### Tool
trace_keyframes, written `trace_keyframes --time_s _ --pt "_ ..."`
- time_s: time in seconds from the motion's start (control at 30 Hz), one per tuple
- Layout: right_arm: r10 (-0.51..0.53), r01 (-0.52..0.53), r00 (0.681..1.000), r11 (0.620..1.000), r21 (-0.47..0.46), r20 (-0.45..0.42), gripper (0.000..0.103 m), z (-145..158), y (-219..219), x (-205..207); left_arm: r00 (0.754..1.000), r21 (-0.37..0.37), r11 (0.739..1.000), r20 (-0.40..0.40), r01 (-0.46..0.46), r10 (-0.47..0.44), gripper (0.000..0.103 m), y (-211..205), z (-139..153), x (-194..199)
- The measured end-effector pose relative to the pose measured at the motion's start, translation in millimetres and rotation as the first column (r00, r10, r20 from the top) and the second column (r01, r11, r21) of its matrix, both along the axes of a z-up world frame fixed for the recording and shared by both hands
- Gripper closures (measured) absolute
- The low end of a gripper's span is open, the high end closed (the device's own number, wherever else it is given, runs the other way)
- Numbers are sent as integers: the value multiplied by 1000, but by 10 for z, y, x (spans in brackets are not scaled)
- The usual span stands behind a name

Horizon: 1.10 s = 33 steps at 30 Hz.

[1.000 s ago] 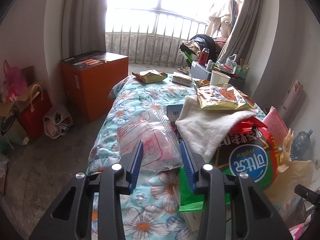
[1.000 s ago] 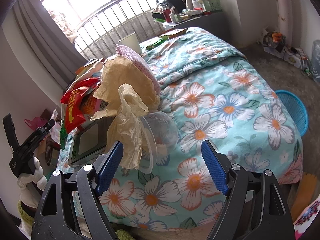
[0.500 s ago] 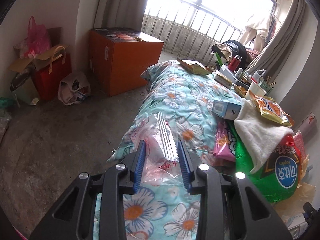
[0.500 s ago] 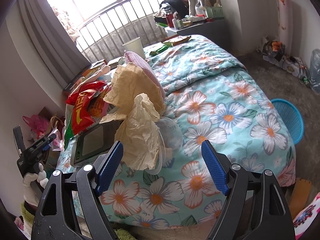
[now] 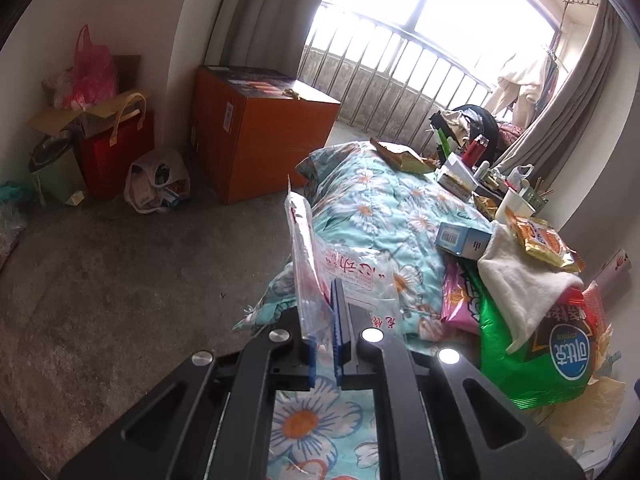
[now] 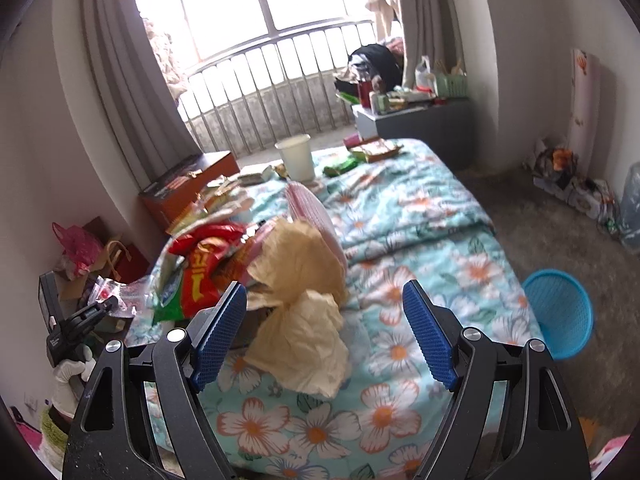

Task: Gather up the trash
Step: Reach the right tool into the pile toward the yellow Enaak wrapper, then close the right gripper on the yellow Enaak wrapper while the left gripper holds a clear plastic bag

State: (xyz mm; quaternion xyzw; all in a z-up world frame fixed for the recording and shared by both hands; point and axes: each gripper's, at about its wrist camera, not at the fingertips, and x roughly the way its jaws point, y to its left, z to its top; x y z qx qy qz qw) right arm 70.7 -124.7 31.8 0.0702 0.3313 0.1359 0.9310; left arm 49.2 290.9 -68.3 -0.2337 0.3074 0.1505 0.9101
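Left gripper (image 5: 323, 312): its jaws have just been closing and are now pinching a clear plastic bag (image 5: 320, 264) with red print. The bag is standing up on edge between the blue pads, its lower part trailing onto the floral quilt (image 5: 384, 208) at the near corner of the bed.

Right gripper (image 6: 323, 320): its jaws are standing spread wide, gripping nothing. It is hovering above a crumpled tan plastic bag (image 6: 304, 320) lying on the quilt between and beyond the pads; no contact is showing.

Other litter on the bed: a green snack bag (image 5: 536, 344) with a white cloth (image 5: 516, 280) draped over it, a yellow snack packet (image 5: 540, 240) resting on that cloth, a small blue box (image 5: 460, 238) just beside it, and a gold wrapper (image 5: 404, 156) near the far end. A white cup (image 6: 296, 156) is standing upright on the far part of the bed.

On the floor, a blue basket (image 6: 560, 312) is sitting beside the bed on the right of the right wrist view. An orange box (image 5: 256, 128) is standing by the window railing. A gloved hand (image 6: 70, 372) is showing at the lower left of the right wrist view, gripping the other tool's handle.
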Motion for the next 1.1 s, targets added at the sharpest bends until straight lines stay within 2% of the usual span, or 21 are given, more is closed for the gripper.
trace_keyframes --time_s 0.07,0.13,0.2,0.27,0.37,0.5,0.6,0.73,0.83,0.93,0.97,1.03,1.1 --pt "74 -74 996 997 19 40 27 228 143 157 999 13 1000 36 12 -13 97 -31 94 -19" --pt "151 -151 988 985 83 9 27 360 311 427 998 15 1000 62 24 -25 97 -42 163 -18" --pt "235 -223 970 961 165 -57 29 412 510 754 996 25 999 79 29 -31 97 -56 218 -13" --pt "330 -291 934 925 246 -136 32 387 745 1116 995 34 999 91 36 -39 97 -86 254 -6" --pt "396 -317 877 903 290 -274 41 204 1074 1600 993 30 998 102 56 -59 97 -118 268 18" --pt "365 -278 828 926 254 -425 51 -89 1323 2045 991 23 997 109 71 -73 97 -140 261 56" --pt "359 -276 803 932 237 -476 53 -209 1385 2163 990 19 997 114 79 -81 97 -136 255 81" --pt "353 -289 791 935 204 -500 55 -254 1456 2201 990 17 996 113 85 -87 97 -114 244 124" --pt "360 -308 774 933 188 -520 62 -286 1513 2207 990 17 996 113 85 -87 97 -103 242 142" --pt "357 -326 767 932 157 -533 78 -332 1560 2204 990 15 996 113 85 -86 97 -98 231 165" --pt "356 -329 764 932 150 -538 88 -351 1566 2202 990 14 996 112 83 -84 97 -95 229 170" --pt "361 -329 759 931 160 -542 91 -369 1553 2203 990 12 997 111 82 -83 97 -91 224 170" --pt "360 -329 771 932 156 -525 93 -335 1532 2183 991 12 997 112 78 -78 97 -85 226 168"
